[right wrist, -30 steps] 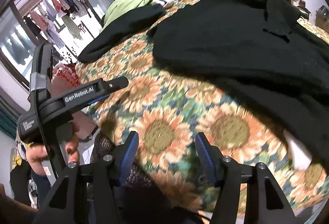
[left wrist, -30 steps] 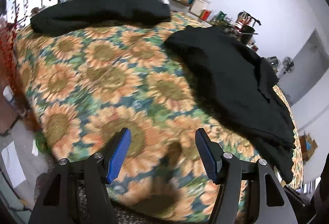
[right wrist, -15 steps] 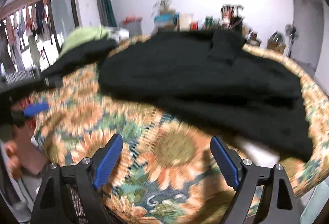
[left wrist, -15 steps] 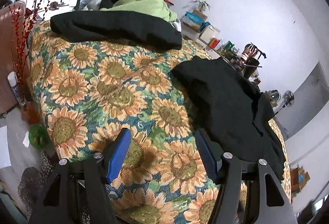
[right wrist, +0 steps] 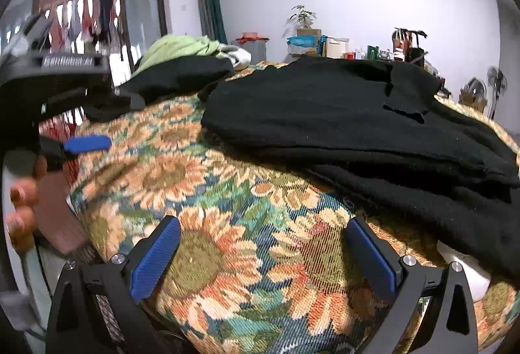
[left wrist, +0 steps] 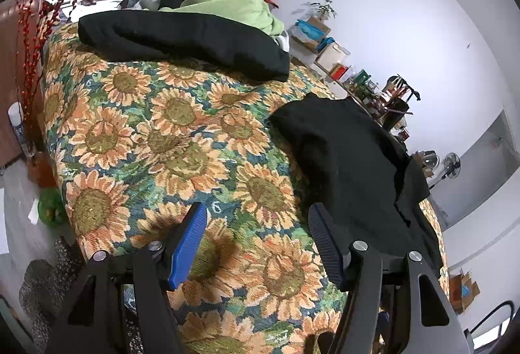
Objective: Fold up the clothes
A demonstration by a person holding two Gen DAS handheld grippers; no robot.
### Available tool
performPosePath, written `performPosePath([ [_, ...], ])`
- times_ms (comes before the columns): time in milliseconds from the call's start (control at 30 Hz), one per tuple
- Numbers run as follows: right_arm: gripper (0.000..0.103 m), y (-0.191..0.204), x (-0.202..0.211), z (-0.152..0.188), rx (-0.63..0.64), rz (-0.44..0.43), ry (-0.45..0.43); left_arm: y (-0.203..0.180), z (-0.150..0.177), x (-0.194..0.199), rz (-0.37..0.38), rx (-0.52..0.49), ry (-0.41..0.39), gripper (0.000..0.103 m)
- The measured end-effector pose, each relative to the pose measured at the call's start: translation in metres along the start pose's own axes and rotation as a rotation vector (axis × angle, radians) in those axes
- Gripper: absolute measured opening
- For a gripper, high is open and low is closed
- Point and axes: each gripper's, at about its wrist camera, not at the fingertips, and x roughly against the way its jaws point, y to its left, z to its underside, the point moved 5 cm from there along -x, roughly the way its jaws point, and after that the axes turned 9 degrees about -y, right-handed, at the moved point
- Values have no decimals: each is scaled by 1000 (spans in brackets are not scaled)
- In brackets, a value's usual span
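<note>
A black garment [left wrist: 351,159] [right wrist: 341,113] lies partly folded on the sunflower-print cover [left wrist: 169,139] [right wrist: 227,224], with a small flap turned up on top. My left gripper [left wrist: 256,217] hangs open above the cover, just left of the garment's near edge, nothing between its fingers. My right gripper [right wrist: 263,233] is open wide over bare cover, in front of the garment's lower edge. The left gripper [right wrist: 87,142] also shows at the left of the right wrist view, held by a hand [right wrist: 22,201].
A second black garment [left wrist: 182,38] and a green one [left wrist: 227,3] are piled at the far end of the cover. Shelves with boxes and bottles [left wrist: 341,68] line the wall. A red-berry branch [left wrist: 29,55] and floor clutter sit beyond the left edge.
Both grippers have pulled back and risen from the cover. The right gripper's jaws have spread wider and it has turned to face the black garment squarely.
</note>
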Motion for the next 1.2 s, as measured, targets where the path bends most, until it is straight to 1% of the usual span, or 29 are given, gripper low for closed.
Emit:
performPosePath([
  [67, 103, 1, 2, 2, 22, 4, 10, 1, -1, 1, -7, -2, -6, 66],
  [233, 103, -6, 2, -3, -93, -14, -13, 1, 0, -2, -4, -6, 4, 66],
  [367, 103, -9, 4, -5, -135, -36, 14, 2, 1, -2, 10, 2, 25, 66],
  [433, 103, -8, 8, -3, -160, -25, 8, 7, -1, 1, 3, 12, 15, 66],
  [567, 103, -1, 17, 2, -166, 23, -8, 20, -5, 8, -23, 38, -2, 66],
  [700, 103, 3, 24, 2, -180, 25, -7, 28, -4, 8, -19, 66, 13, 66],
  [767, 103, 13, 31, 5, -179, -16, -5, 29, -4, 7, -10, 73, 28, 66],
  [833, 103, 32, 37, 10, -163, -107, 22, 29, -5, 10, -9, 67, 30, 66],
  [867, 103, 38, 37, 13, -163, -135, 38, 30, -7, 13, -16, 59, 23, 66],
  [900, 103, 44, 37, 16, -145, -130, 32, 31, -8, 15, -23, 50, 15, 66],
  [1000, 102, 52, 35, 11, -153, -188, 41, 40, -24, 27, -54, 43, -18, 66],
  [1067, 101, 53, 37, -3, -174, -251, 36, 46, -36, 35, -75, 39, -40, 66],
  [1167, 101, 45, 46, -39, -220, -333, -30, 56, -54, 47, -107, 34, -74, 66],
  [1200, 101, 39, 47, -52, -233, -336, -48, 60, -60, 50, -117, 32, -85, 66],
])
